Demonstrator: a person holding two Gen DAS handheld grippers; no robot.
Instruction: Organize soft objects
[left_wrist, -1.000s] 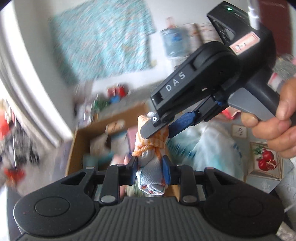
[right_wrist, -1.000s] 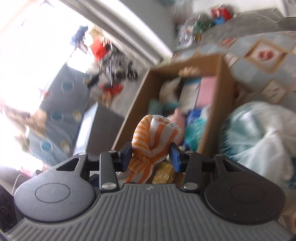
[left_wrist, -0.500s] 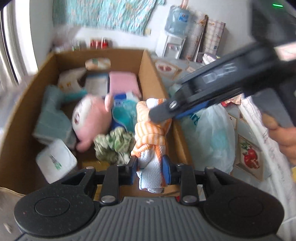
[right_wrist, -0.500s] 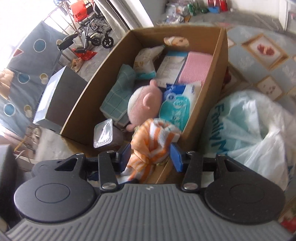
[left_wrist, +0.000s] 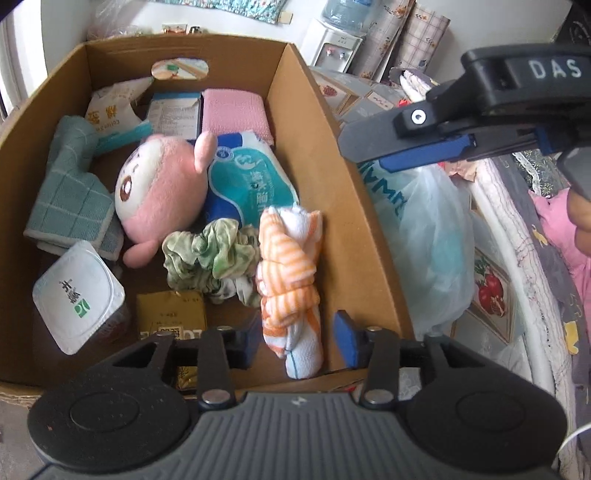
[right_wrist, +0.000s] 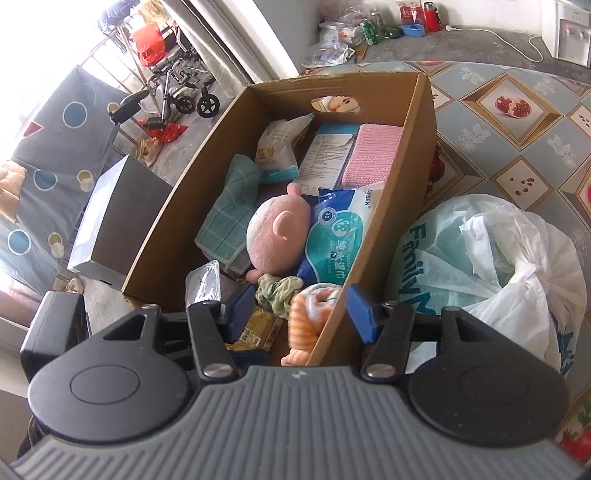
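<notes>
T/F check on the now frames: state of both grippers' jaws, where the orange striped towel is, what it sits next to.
1. The orange striped towel lies inside the cardboard box. True.
2. The left gripper is clamped on the towel. False: its jaws stand open, clear of the towel on both sides.
3. The right gripper holds the towel. False: its jaws are open and empty.
4. The green scrunchie lies beside the towel. True.
5. The pink plush toy sits outside the box. False: it is inside.

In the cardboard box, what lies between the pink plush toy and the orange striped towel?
A crumpled green cloth lies between the pink plush toy and the orange striped towel, shown best in the left wrist view.
</notes>
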